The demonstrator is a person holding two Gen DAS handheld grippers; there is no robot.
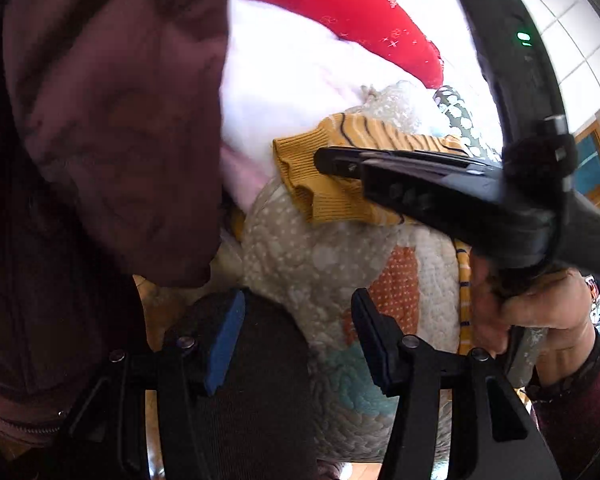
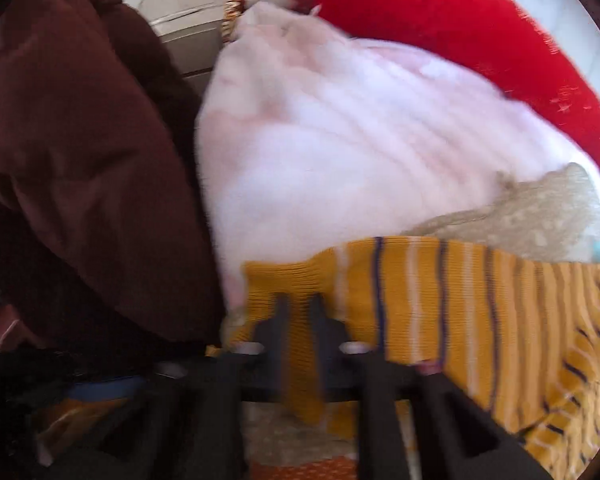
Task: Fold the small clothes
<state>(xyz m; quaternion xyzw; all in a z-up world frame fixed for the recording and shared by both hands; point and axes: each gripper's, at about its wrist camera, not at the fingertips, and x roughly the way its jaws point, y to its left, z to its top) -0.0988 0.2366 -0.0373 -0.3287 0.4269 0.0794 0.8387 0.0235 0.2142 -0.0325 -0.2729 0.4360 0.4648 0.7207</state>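
A small mustard-yellow knit garment with dark and white stripes [image 2: 440, 300] lies on a quilted patchwork blanket [image 1: 320, 272]. My right gripper [image 2: 298, 308] is shut on its ribbed yellow edge; the cloth hangs down between the two fingers. In the left wrist view the same gripper [image 1: 332, 160] comes in from the right, clamped on the garment [image 1: 340, 196]. My left gripper [image 1: 300, 332] is open and empty, held low over the quilt in front of the garment, apart from it.
A dark maroon puffy coat [image 1: 112, 120] fills the left side. A pale pink-white blanket [image 2: 340, 152] and a red cushion [image 2: 460, 32] lie behind the garment. A grey lidded container [image 2: 188, 12] stands at the back. A tiled wall [image 1: 572, 12] is at the right.
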